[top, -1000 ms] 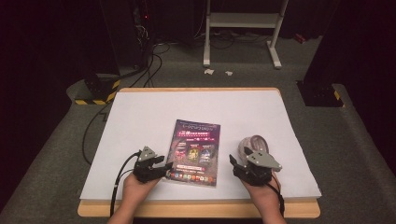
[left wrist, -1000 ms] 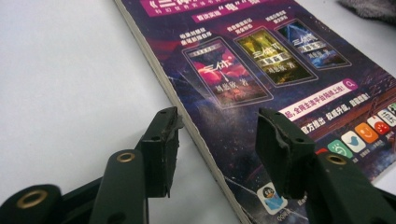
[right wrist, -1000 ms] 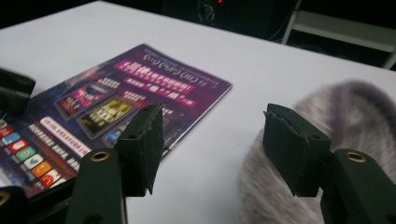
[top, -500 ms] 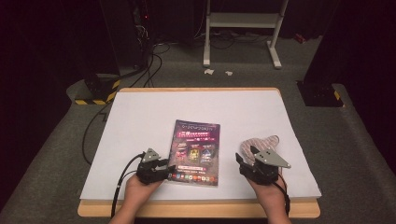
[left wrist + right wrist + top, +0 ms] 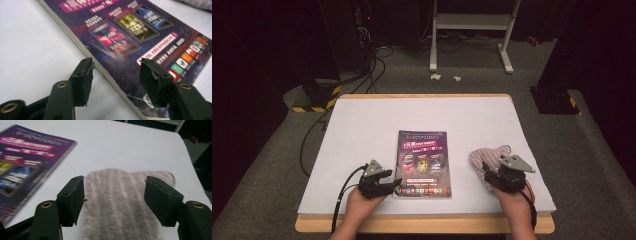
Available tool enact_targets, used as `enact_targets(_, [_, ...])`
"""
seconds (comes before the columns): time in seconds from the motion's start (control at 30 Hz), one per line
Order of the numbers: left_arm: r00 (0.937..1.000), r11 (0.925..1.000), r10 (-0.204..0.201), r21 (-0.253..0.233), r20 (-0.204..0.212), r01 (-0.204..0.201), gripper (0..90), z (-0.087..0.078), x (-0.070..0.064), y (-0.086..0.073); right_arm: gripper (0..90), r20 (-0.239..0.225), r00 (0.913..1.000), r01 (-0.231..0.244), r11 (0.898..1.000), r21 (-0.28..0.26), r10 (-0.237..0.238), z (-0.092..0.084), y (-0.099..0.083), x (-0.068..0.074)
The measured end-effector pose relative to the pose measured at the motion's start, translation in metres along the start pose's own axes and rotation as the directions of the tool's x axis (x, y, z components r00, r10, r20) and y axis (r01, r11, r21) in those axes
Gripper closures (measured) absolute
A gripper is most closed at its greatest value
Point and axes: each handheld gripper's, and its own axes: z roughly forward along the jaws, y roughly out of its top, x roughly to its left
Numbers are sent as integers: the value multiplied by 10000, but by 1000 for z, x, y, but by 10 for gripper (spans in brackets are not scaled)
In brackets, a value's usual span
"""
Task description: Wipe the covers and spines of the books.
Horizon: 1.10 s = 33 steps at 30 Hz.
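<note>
A purple magazine [image 5: 423, 162] lies flat in the middle of the white table cover. My left gripper [image 5: 395, 185] sits at its near left corner. In the left gripper view the open jaws of the left gripper [image 5: 115, 75] straddle the left edge of the magazine [image 5: 130, 37] without touching it; they have just been opening. A striped pinkish-grey cloth mitten [image 5: 490, 156] lies flat to the right. My right gripper [image 5: 492, 176] hovers over its near end. Its jaws have just been opening, and the right gripper [image 5: 115, 197] is open with the mitten [image 5: 117, 182] below the pads.
The white cover [image 5: 362, 130] spreads across a wooden table with its front edge [image 5: 422, 224] near the person's hands. A black cable [image 5: 343, 192] trails from the left gripper. Cables and a white metal frame [image 5: 472, 30] stand on the floor beyond the table.
My right hand has shifted to the right, and the mitten, bunched up before, now lies spread flat. Both pairs of jaws stand wider. The left hand has stayed in place.
</note>
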Motion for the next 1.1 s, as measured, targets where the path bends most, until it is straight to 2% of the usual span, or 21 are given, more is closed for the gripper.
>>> enact_targets(0.13, [9997,9983,-208,-554,-143,200,385,-10,14,-1,260,161,9989,-444,9978,493,437,9,-7,-17])
enact_targets(0.23, [9991,9952,-338,-925,-237,315,362,-17,23,-2,240,258,9973,-714,9936,871,694,17,-12,-24])
enact_targets(0.33, [9983,9932,-432,-1103,-400,386,304,-22,30,-3,216,-68,9956,-912,9870,1321,929,26,-17,-26])
enact_targets(0.4, [9979,9902,-355,-1370,-537,278,265,-24,33,-5,212,-248,9935,-1054,9785,1771,1115,33,-20,-24])
enact_targets(0.47, [9973,9868,-438,-1583,-584,340,252,-27,37,-6,211,-537,9913,-1059,9699,2193,1204,40,-22,-20])
enact_targets(0.5, [9975,9848,-488,-1694,-516,394,243,-29,38,-6,202,-522,9906,-1106,9650,2380,1264,43,-23,-18])
enact_targets(0.57, [9977,9790,-490,-2001,-466,387,230,-32,40,-5,194,-219,9958,-813,9674,2398,891,45,-24,-11])
enact_targets(0.63, [9972,9755,-349,-2193,-658,197,207,-35,40,-5,196,-58,9991,-394,9669,2520,422,47,-24,-7])
enact_targets(0.67, [9968,9736,-304,-2278,-734,129,205,-37,40,-5,206,12,9999,-121,9665,2564,122,47,-24,-5])
enact_targets(0.73, [9954,9716,-176,-2368,-946,-53,199,-39,41,-5,251,59,10000,31,9676,2525,-47,46,-25,-4])
enact_targets(0.83, [9957,9769,-298,-2133,-879,104,184,-40,43,-4,416,-14,9995,320,9731,2281,-326,43,-26,-5])
enact_targets(0.9, [9961,9806,-454,-1939,-750,301,152,-40,45,-4,479,-84,9995,308,9742,2237,-297,43,-27,-6])
enact_targets(1.0, [9933,9835,-385,-1798,-1092,184,179,-39,43,-5,555,-261,9984,542,9758,2116,-498,42,-27,-8])
enact_targets(1.03, [9937,9823,-334,-1871,-1071,129,189,-40,43,-5,577,-311,9983,555,9768,2069,-501,42,-27,-8])
enact_targets(1.1, [9965,9800,-490,-1960,-673,349,196,-39,43,-4,603,-439,9981,521,9788,1981,-442,41,-27,-10])
